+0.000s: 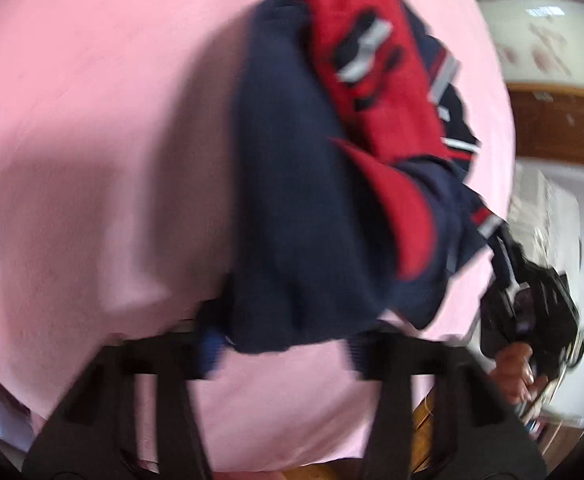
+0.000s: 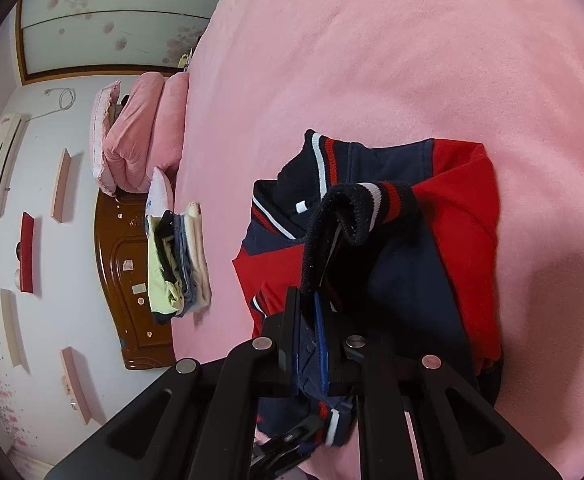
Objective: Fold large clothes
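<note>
A navy and red jacket [image 1: 315, 184] with white stripes lies bunched on the pink bed sheet [image 1: 92, 120]. My left gripper [image 1: 280, 344] is open, its fingers spread on either side of the jacket's near navy edge; the view is blurred. My right gripper [image 2: 317, 320] is shut on the jacket [image 2: 403, 248], pinching navy fabric and a black ribbed cuff [image 2: 347, 216] between its fingers. The right gripper also shows in the left wrist view [image 1: 531, 312], held by a hand at the jacket's right end.
A stack of folded clothes [image 2: 180, 260] sits on the pink sheet [image 2: 371, 60] near the wooden headboard [image 2: 128, 280]. A folded pink quilt and pillows [image 2: 132, 140] lie beside it. The bed edge and wooden floor [image 1: 431, 416] lie to the right.
</note>
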